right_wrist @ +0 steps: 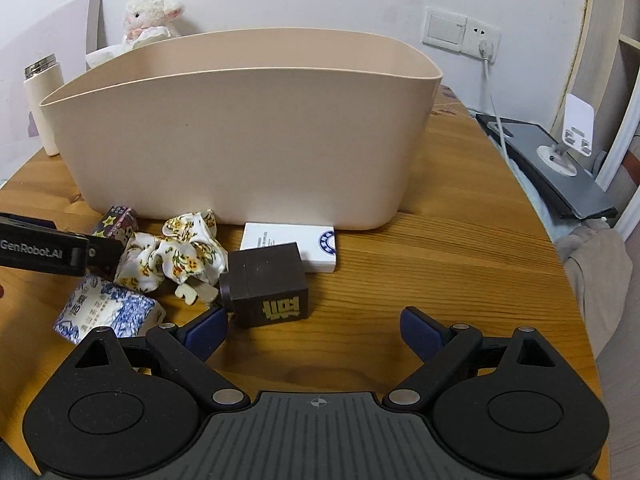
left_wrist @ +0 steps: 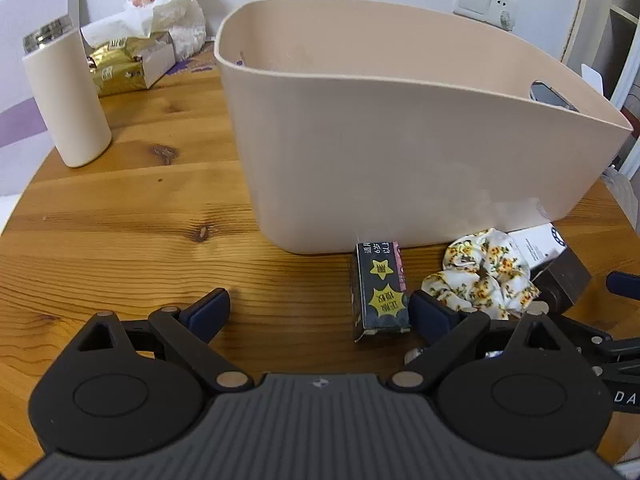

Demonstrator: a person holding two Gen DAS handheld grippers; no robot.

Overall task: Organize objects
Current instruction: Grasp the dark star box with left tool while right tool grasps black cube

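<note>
Both held spread and empty: left gripper [left_wrist: 319, 312], right gripper [right_wrist: 314, 330]. Risked nudging dark brown cube box [right_wrist: 267, 289] just ahead-left, scattering crowded floral fabric scrunchie [right_wrist: 176, 256].

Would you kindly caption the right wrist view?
Open right gripper faces a dark brown box and floral scrunchie before a beige bin.

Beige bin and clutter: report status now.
Left gripper open, empty. Right gripper open, empty. Floral fabric scrunchie, dark brown cube box on table before beige plastic bin. Nothing blocking.
</note>
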